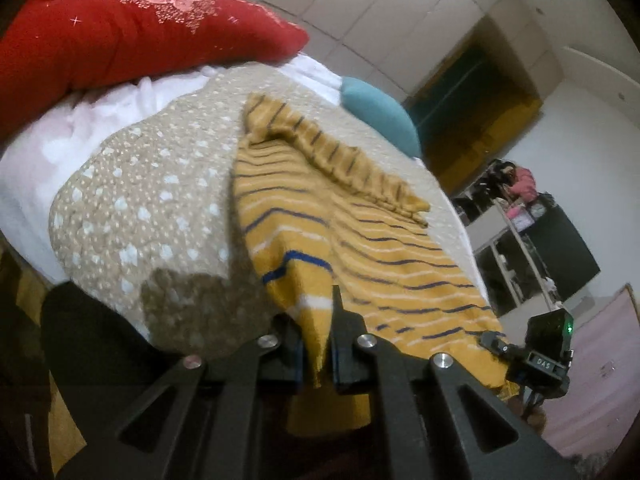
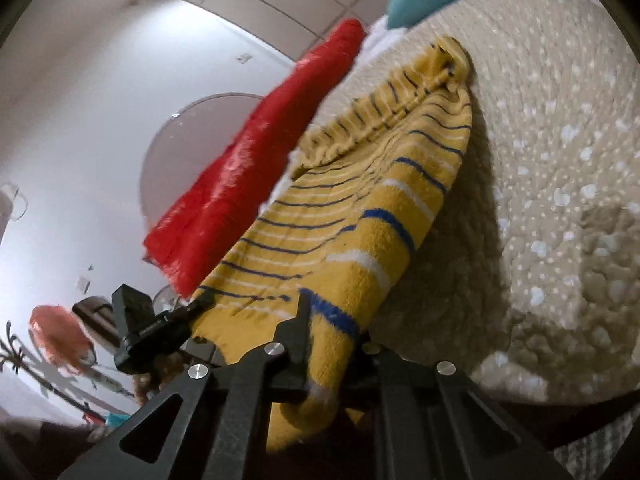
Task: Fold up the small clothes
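A small mustard-yellow garment (image 1: 360,248) with blue and white stripes lies on a beige spotted blanket (image 1: 152,208). My left gripper (image 1: 316,344) is shut on its near edge, and cloth hangs down between the fingers. My right gripper (image 2: 328,344) is shut on another part of the near edge of the same garment (image 2: 360,216). The right gripper also shows in the left wrist view (image 1: 536,356) at the garment's right corner. The left gripper shows in the right wrist view (image 2: 156,328) at the left corner.
A red cushion (image 1: 120,28) lies at the far left of the bed and a teal cushion (image 1: 380,112) at the far side. White sheets (image 1: 48,152) show under the blanket. Shelving with clutter (image 1: 528,216) stands to the right.
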Available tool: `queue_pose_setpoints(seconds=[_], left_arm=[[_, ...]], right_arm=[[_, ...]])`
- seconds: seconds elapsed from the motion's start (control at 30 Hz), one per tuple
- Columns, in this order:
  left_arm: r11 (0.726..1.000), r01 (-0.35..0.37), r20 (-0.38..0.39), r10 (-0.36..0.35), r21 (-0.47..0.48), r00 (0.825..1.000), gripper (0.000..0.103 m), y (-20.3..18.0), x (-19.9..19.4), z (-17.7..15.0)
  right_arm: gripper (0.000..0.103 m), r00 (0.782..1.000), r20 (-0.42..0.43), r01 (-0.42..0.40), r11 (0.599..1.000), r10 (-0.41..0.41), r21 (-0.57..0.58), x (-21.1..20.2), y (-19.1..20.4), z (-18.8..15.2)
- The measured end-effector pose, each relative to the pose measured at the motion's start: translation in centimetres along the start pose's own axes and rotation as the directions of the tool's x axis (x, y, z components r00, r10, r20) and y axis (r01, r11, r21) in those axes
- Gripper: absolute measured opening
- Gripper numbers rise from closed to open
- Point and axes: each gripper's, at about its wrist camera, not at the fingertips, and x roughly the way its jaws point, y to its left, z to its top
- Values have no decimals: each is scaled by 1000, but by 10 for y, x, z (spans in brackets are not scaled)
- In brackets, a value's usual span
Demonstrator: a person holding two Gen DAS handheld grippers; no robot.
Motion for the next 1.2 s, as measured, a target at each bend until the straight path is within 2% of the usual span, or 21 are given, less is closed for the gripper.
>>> queue_pose_setpoints(seconds=[0.1,0.17,0.23,0.3,0.43,0.53,0.7,0.8,0.93,1.0,1.1,1.2], left_arm=[[1000,-19,-26,19,-8,999,8,6,2,-14],[998,-45,-69,42,-46,997,8,22,14,-20],[996,-60,-77,55,-63,995,8,28,20,-17],[997,-62,-45,60,-44,997,8,27,18,-4],[998,-63,32,63,5,997,8,17,28,44],[993,-103,79,99,52,992,8,4,55,90],[987,-142,80,136,75,988,8,-3,100,149],[983,-164,40,161,81,986,8,-2,140,185],[981,-184,-40,186,57,982,9,13,196,224],[982,-187,-78,190,37,979,10,22,223,241],[991,-114,-109,106,-67,988,14,42,252,267],[981,-26,-119,3,-192,993,22,63,267,286]], right_arm=[[9,999,-51,-2,1000,1,-9,6,7,-23],[9,997,-81,11,1000,-10,9,17,2,-28],[9,996,-86,-5,999,8,31,21,-4,-24],[9,997,-80,6,1000,-6,1,17,-4,-12],[9,1000,-30,-4,998,3,-61,23,8,38],[9,999,22,32,992,-30,-121,33,17,80],[9,994,78,84,986,-73,-144,65,18,146],[10,991,79,116,984,-106,-135,86,11,181],[12,989,52,138,990,-137,-15,123,-30,232],[12,992,36,123,990,-125,63,140,-57,256],[15,994,37,92,976,-101,196,162,-96,283],[25,993,39,90,949,-107,301,180,-126,304]])
